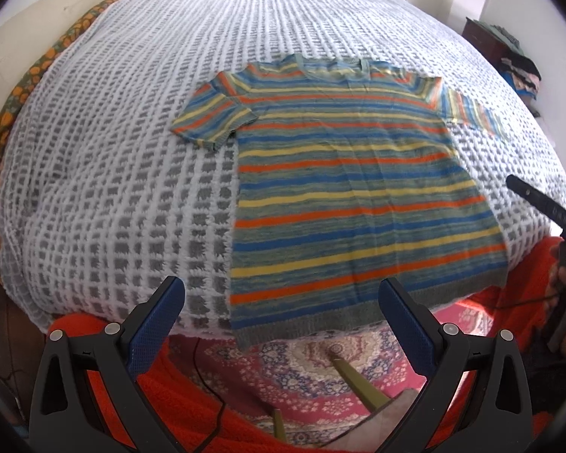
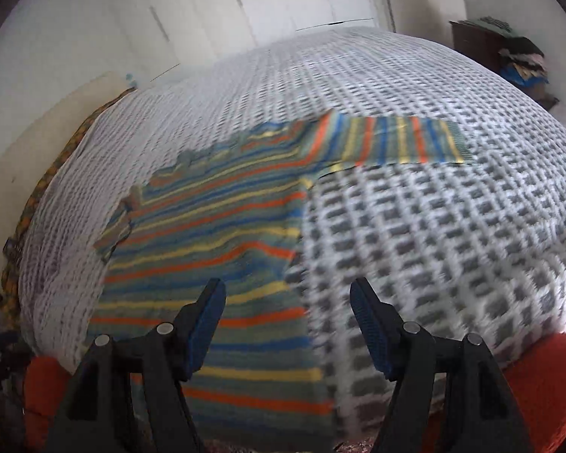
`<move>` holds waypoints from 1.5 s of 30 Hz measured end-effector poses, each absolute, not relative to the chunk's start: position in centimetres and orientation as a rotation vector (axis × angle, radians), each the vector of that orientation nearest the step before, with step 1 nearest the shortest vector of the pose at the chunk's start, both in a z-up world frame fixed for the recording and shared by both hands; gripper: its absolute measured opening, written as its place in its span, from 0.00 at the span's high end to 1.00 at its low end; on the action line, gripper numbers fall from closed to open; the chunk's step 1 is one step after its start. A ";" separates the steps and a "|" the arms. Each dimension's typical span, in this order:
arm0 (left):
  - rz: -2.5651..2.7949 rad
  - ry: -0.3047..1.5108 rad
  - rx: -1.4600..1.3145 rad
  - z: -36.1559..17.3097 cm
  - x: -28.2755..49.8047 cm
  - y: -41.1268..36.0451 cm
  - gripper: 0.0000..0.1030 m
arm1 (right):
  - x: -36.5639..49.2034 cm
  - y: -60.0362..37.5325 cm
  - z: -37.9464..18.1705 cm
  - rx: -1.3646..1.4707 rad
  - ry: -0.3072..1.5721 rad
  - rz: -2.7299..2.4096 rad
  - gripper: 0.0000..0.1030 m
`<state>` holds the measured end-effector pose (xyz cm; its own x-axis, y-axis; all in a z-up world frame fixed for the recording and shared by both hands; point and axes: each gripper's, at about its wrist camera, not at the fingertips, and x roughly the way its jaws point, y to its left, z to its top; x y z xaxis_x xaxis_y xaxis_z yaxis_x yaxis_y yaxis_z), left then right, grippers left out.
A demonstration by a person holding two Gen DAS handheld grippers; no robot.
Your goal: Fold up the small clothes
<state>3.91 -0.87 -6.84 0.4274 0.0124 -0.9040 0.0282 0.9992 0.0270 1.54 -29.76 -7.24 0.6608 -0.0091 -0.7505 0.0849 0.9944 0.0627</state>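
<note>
A short-sleeved knitted shirt striped in orange, yellow, blue and grey-green (image 1: pixel 351 196) lies spread flat on a white bedcover woven with grey rectangular blocks (image 1: pixel 124 173), its neckline far from the jaws and its grey ribbed hem hanging a little over the near edge of the bed. The left gripper (image 1: pixel 283 321) hovers above that edge with its blue-padded jaws released and standing wide, nothing between them; the hem lies just beyond and between the two tips, and below them shows a patterned pink and blue rug (image 1: pixel 320 362). The right gripper (image 2: pixel 286 324) is likewise spread apart and empty, its jaws not touching the cloth. Ahead of its left jaw runs the shirt's side edge, while ahead of its right jaw there is only bedcover; one sleeve stretches out flat well beyond the tips, toward the right. This view is blurred. From the left wrist camera, a black part of the right tool (image 1: pixel 539 207) shows beside the shirt's right edge.
</note>
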 end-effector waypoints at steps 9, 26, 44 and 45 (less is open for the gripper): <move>-0.174 1.001 -0.071 -7.4 9.1 3.6 0.01 | 1.8 -24.7 -10.2 -0.119 0.920 0.064 0.30; -0.154 1.168 0.261 -18.8 27.2 4.9 0.38 | 2.4 -25.8 -11.6 -0.046 0.982 0.064 0.30; 0.269 0.989 -0.613 -15.0 24.3 27.2 0.99 | 2.5 -25.7 -11.8 -0.056 0.976 0.062 0.30; 0.342 1.001 -0.657 -15.7 23.7 29.4 0.99 | 2.6 -25.7 -11.9 -0.057 0.979 0.062 0.30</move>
<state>23.71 29.43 -15.69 0.5093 -0.0282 -0.8601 -0.5486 0.7594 -0.3498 2.56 -25.67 -11.88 0.5561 0.0271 -0.8306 -0.0787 0.9967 -0.0201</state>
